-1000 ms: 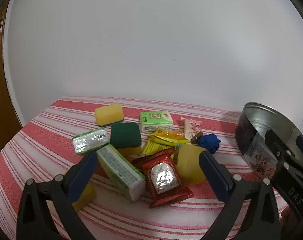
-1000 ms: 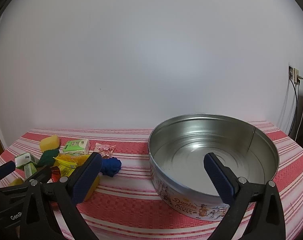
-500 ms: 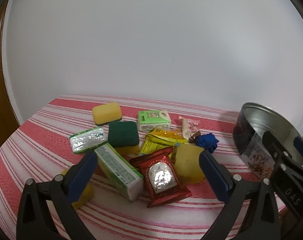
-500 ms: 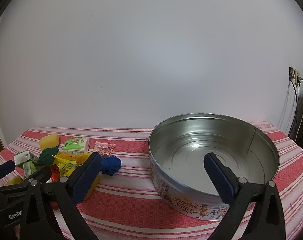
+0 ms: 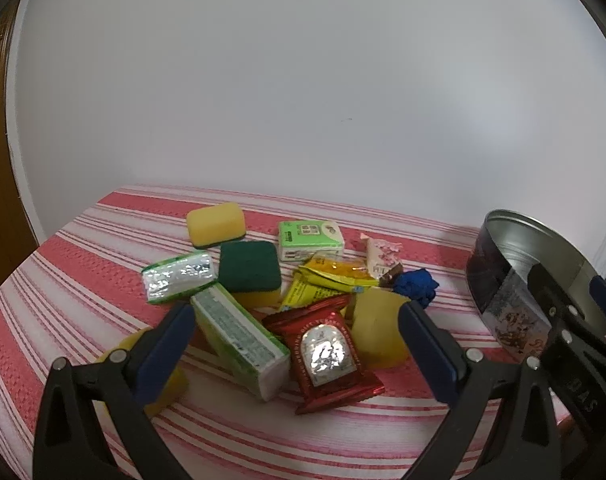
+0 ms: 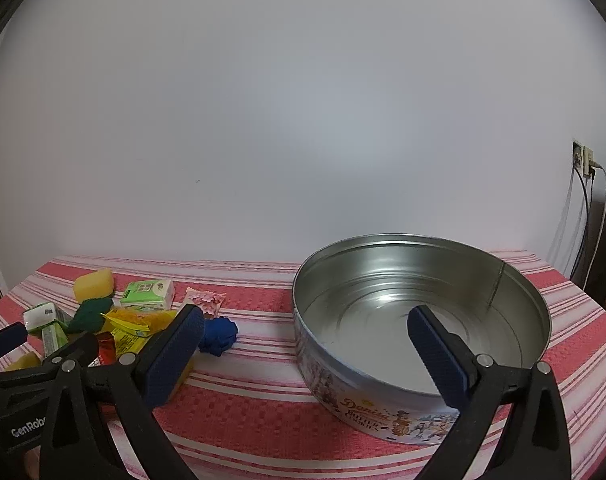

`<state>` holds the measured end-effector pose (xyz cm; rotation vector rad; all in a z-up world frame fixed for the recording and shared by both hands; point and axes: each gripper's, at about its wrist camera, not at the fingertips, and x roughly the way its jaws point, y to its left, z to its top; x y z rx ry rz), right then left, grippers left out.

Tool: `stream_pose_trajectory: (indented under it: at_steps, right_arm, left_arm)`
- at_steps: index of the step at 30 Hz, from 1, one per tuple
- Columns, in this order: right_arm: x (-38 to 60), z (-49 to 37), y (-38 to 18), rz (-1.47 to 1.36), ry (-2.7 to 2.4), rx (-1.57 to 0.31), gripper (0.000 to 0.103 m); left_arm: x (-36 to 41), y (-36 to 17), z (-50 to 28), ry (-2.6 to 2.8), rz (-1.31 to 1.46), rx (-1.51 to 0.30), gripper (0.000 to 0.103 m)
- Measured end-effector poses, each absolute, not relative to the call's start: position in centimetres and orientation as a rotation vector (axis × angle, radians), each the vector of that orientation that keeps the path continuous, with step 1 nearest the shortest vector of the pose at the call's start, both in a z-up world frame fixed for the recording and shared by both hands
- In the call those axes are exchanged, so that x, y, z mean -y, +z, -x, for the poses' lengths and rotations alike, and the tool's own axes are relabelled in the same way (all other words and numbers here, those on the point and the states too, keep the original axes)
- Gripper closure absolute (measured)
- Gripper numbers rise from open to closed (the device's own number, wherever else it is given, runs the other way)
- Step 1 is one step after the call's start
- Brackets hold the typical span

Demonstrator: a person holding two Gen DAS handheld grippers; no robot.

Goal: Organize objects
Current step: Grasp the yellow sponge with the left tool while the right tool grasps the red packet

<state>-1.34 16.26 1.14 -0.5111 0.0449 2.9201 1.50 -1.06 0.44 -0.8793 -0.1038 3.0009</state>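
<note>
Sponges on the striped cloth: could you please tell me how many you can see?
4: yellow sponge at the back, green-topped sponge mid-pile, yellow block beside the red packet, one behind the left gripper. Others may be hidden.

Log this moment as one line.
left gripper: open, over pile | right gripper: open, at cookie tin | tin: empty

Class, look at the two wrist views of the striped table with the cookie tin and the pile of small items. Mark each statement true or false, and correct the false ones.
1. The cookie tin holds nothing. True.
2. The left hand-held gripper is shut on the red packet. False: it is open, and the packet lies on the cloth.
3. The blue crumpled item lies inside the tin. False: it lies on the tablecloth beside it.
4. The right hand-held gripper is open. True.
5. A dark green sponge lies in the pile. True.
</note>
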Motion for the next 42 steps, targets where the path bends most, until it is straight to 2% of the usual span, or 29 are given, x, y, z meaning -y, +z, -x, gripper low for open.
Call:
stream_pose_trajectory:
  at_steps: [7, 13, 17, 24, 27, 36, 38, 40, 42]
  right_arm:
    - [-16.3, 1.4, 1.1, 0.525, 2.934, -0.058, 0.0]
    - [-15.9, 1.7, 0.9, 0.576, 2.961, -0.087, 0.001]
    - [-15.3, 1.6, 0.8, 0.59, 2.99, -0.074, 0.001]
    - [-13.9, 1.3, 0.5, 0.614, 3.029, -0.009, 0.001]
    - [-13.5, 1.1, 0.5, 0.619, 3.041, 0.004, 0.001]
    - [-13.1, 1.5, 0.2, 0.788, 3.112, -0.125, 0.001]
    - [-12.5, 1.5, 0.2, 0.83, 3.135, -0.138, 0.003]
    - [-11.6, 1.7, -0.1, 0.88, 3.149, -0.128, 0.006]
    - [-10.4, 2.2, -0.5, 0.956, 3.162, -0.108, 0.014]
  left_arm:
    - [1.3, 0.7, -1.8, 3.02, 0.874, 0.062, 0.0]
    - [4.9, 1.4, -3.6, 3.075, 0.864, 0.007, 0.0]
    - [8.5, 0.8, -4.4, 3.124, 0.933, -0.055, 0.0]
    - [12.9, -1.4, -3.7, 3.106, 1.132, -0.046, 0.0]
    - [13.3, -2.3, -2.9, 3.054, 1.224, -0.006, 0.0]
    - [10.6, -3.6, -1.1, 2.978, 1.278, -0.129, 0.001]
    - [10.4, -4.3, 0.1, 2.942, 1.326, -0.148, 0.002]
    - [10.0, -4.6, 0.7, 2.917, 1.357, -0.167, 0.012]
    - [10.0, -4.8, 1.1, 2.9, 1.382, -0.161, 0.015]
